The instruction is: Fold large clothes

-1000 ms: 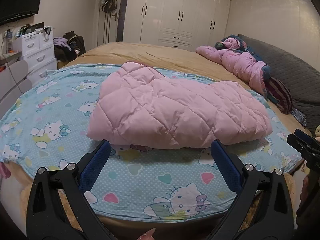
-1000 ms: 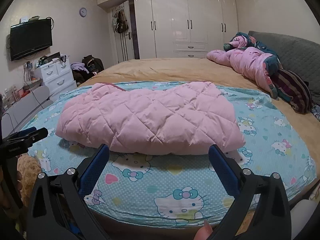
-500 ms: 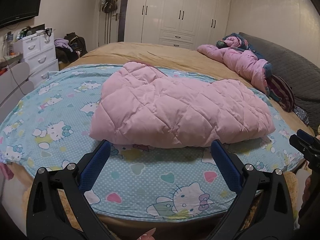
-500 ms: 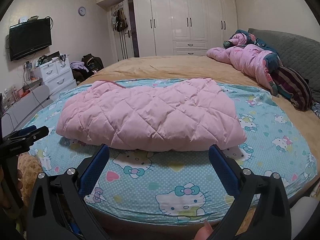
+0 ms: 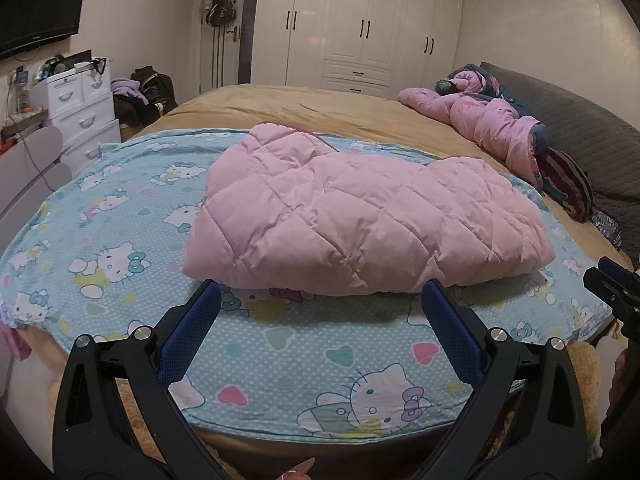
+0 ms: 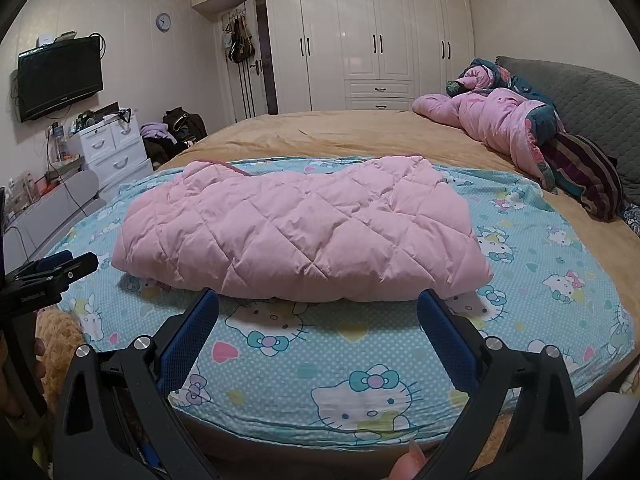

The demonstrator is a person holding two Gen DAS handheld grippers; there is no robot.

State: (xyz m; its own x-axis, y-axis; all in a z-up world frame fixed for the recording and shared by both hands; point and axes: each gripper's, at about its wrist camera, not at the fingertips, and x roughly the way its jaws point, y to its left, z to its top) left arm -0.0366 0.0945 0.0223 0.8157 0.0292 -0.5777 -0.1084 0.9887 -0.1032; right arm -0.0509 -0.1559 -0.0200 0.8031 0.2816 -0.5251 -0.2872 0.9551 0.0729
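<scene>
A pink quilted down jacket point(image 5: 360, 216) lies folded into a bundle on a blue Hello Kitty sheet point(image 5: 120, 240) on the bed; it also shows in the right wrist view point(image 6: 296, 232). My left gripper point(image 5: 320, 320) is open and empty, held just short of the bundle's near edge. My right gripper point(image 6: 318, 320) is open and empty, also just short of the near edge. The right gripper's tip shows at the right edge of the left wrist view point(image 5: 612, 284). The left gripper's tip shows at the left of the right wrist view point(image 6: 52, 272).
A crumpled pink quilt point(image 6: 500, 120) and a striped pillow point(image 6: 580, 172) lie at the far right by the grey headboard point(image 6: 592, 96). A white drawer unit point(image 6: 112, 148) and a wall TV point(image 6: 60, 76) are at the left. White wardrobes point(image 6: 360, 40) line the back wall.
Both grippers have drawn slightly back and up from the bed, so the jacket sits a little farther off. The jacket has not moved. Both stay open.
</scene>
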